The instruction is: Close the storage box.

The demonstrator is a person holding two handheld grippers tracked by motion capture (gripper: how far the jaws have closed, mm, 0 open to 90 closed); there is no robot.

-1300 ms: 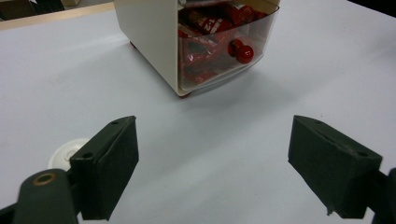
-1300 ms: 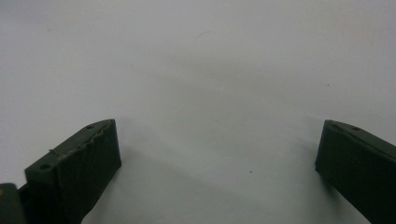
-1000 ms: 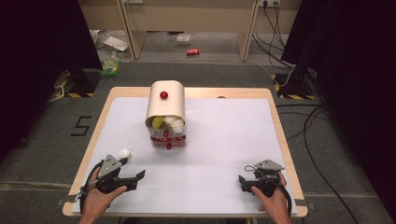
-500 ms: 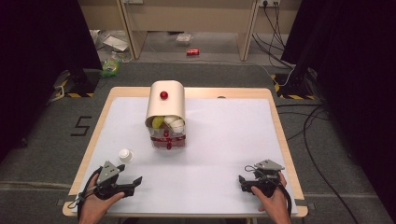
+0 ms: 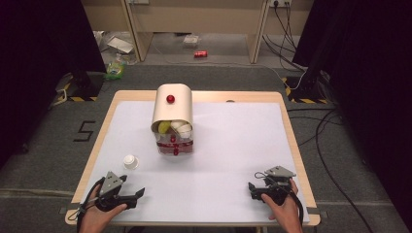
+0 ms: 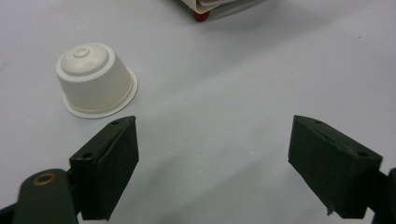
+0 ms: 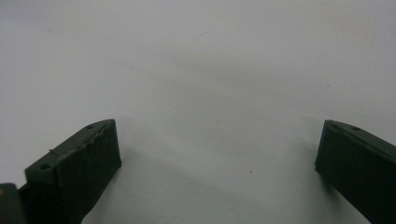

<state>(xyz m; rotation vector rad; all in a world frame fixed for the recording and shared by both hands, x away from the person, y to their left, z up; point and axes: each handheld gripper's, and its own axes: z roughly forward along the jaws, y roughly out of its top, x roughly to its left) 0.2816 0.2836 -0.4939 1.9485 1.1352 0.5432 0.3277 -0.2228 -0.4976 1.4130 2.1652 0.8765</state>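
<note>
table [image 5: 233,160]: white sheet, dispenser [image 5: 173,119] at the middle.
cup [image 5: 130,161]: upside down, now free beside my left tool [image 5: 138,194].
left tool: wide open, drawn back.
right tool [image 5: 252,187]: open, empty.

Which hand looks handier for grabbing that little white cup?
Probably the left: the left gripper sits open just beside the white cup, while the right gripper rests far across the table.

White capsule [image 5: 129,161] near the table's [image 5: 233,194] front-left corner, on its white top; cream dispenser [image 5: 172,109] with red knob [image 5: 170,99]; black grippers.
</note>
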